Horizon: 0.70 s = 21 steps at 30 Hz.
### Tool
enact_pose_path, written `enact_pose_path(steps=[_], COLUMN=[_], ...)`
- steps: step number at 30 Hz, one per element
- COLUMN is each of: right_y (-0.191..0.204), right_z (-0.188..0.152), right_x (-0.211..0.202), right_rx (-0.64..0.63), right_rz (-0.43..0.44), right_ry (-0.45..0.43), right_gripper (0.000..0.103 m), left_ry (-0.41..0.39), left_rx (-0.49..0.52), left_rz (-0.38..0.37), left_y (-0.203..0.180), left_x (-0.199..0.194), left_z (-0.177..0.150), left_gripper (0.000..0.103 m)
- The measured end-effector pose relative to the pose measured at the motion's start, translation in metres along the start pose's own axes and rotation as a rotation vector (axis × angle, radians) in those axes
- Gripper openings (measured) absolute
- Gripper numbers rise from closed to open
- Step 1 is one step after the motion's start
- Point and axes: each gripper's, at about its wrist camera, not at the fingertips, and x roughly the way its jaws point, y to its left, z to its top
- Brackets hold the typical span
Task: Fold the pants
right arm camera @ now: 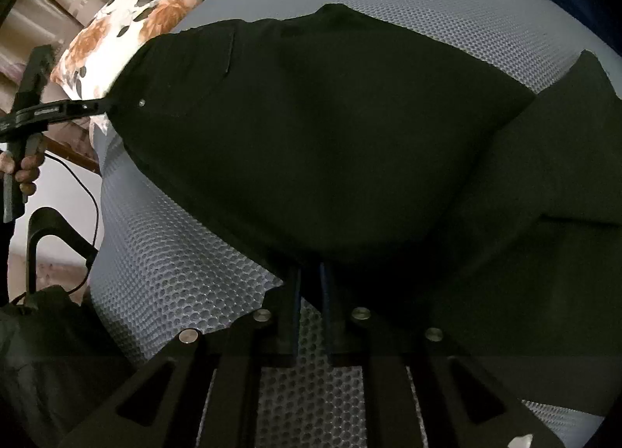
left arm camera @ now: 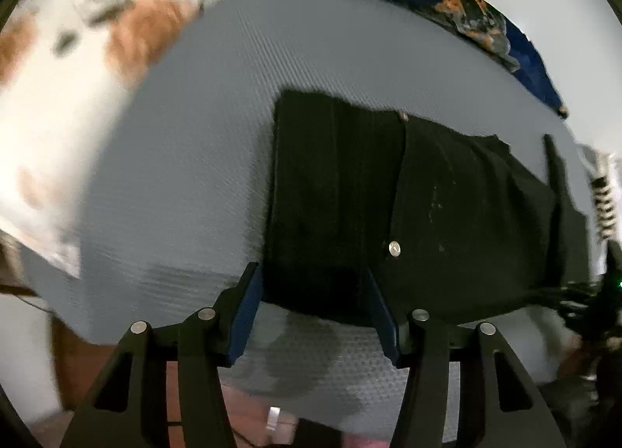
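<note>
Pants (left arm camera: 408,207), black, hang between my two tongs above the grey mesh mattress (left arm camera: 217,129). My left tongs (left arm camera: 315,284) are spread wide, blue pads (left arm camera: 245,315) apart, with the waist edge of the cloth sitting in the gap between them; I cannot tell whether either pad touches the fabric. A silver button (left arm camera: 394,248) shows just beyond the right-hand pad. My right tongs (right arm camera: 311,280) are pressed nearly together, pinching the lower edge of the pants (right arm camera: 330,144), which drape up and away from the fingers across most of the view. From this side the left tongs (right arm camera: 101,107) appear at the far left edge of the cloth, at the corner by a small rivet. Beyond the pants lies a floral pillow (right arm camera: 147,8) at the head of the mattress (right arm camera: 167,265), and a dark blue blanket (left arm camera: 517,47) runs along the far side.
</note>
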Motion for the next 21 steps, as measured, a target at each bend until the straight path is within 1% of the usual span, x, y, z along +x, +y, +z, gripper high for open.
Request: enact_pose_path(steps=[1, 3, 5, 7, 9, 13, 16, 18, 21], right_y=[-0.001, 0.000, -0.002, -0.003, -0.003, -0.006, -0.008, -0.008, -0.010], right_z=[0.000, 0.001, 0.001, 0.004, 0.007, 0.012, 0.014, 0.016, 0.016], right_x=[0.000, -0.001, -0.002, -0.004, -0.006, -0.012, -0.013, -0.013, -0.014], right_rx=[0.005, 0.008, 0.012, 0.021, 0.020, 0.027, 0.029, 0.038, 0.042], right_rz=[0.008, 0.021, 0.031, 0.040, 0.043, 0.049, 0.050, 0.055, 0.060], right_ry=[0.001, -0.006, -0.008, -0.014, -0.024, -0.037, -0.048, -0.053, -0.062], right_gripper=[0.014, 0.017, 0.017, 0.017, 0.017, 0.017, 0.015, 0.015, 0.015], left_ry=[-0.016, -0.047, -0.101, -0.137, -0.150, -0.125, -0.093, -0.053, -0.003], left_rx=[0.014, 0.022, 0.062, 0.148, 0.231, 0.390, 0.486, 0.539, 0.596], left_rz=[0.023, 0.037, 0.025, -0.016, -0.087, -0.218, -0.286, -0.321, -0.335], left_y=[-0.003, -0.007, -0.020, -0.046, -0.074, -0.137, -0.178, -0.200, -0.226], left_x=[-0.006, -0.017, -0.029, -0.034, -0.033, -0.012, 0.007, 0.024, 0.044], left_z=[0.001, 0.000, -0.003, -0.004, -0.008, -0.016, -0.023, -0.027, -0.034], left_gripper=[0.055, 0.055, 0.055, 0.055, 0.055, 0.055, 0.055, 0.055, 0.055])
